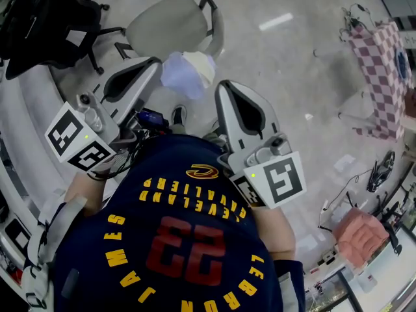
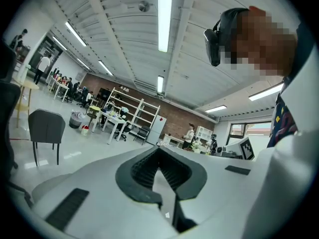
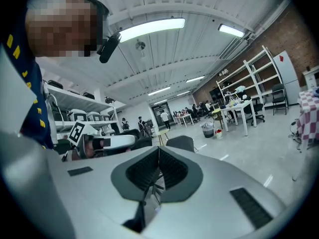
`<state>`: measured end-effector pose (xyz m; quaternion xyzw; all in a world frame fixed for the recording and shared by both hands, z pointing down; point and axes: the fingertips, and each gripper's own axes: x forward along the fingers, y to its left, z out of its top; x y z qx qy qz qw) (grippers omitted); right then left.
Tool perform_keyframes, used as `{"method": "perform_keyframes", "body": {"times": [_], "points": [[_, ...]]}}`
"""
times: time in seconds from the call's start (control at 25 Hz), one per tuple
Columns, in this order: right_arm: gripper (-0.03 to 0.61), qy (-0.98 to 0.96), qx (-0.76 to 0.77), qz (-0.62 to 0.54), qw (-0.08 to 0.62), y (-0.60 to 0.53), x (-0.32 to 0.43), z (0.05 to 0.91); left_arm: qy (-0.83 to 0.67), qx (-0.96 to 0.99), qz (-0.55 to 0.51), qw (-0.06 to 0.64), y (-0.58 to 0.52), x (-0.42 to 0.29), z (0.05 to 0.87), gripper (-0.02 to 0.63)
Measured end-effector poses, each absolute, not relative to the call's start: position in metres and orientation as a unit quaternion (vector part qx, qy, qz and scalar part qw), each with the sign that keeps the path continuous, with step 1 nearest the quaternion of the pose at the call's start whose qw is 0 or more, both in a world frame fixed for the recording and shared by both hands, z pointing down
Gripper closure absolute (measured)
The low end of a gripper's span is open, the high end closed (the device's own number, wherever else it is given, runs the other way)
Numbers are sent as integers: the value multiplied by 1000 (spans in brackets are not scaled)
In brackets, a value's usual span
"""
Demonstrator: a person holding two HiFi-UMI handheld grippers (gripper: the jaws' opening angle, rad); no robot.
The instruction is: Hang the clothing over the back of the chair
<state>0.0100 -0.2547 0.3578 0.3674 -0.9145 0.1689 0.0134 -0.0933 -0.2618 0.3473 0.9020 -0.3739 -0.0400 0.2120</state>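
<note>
Navy jersey right up close, worn on the person's chest (not the garment in play). Out past it, left gripper and right gripper hover level, both sets of fingers clenched on nothing at all, with floor showing through the slits. Between the two sets of fingertips, and seemingly lower, the pale lilac-and-white clothing sits bunched on the near edge of the grey chair, apparently its back. That reads as a drop-off done: fingers empty and clear of the cloth so nothing drags it off.
</note>
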Motion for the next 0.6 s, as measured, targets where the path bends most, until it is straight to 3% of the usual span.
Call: {"method": "perform_keyframes", "body": {"times": [0.6], "points": [[569, -916, 364, 166, 15, -246, 10, 354, -375, 901, -40, 217, -254, -92, 348, 611]]}}
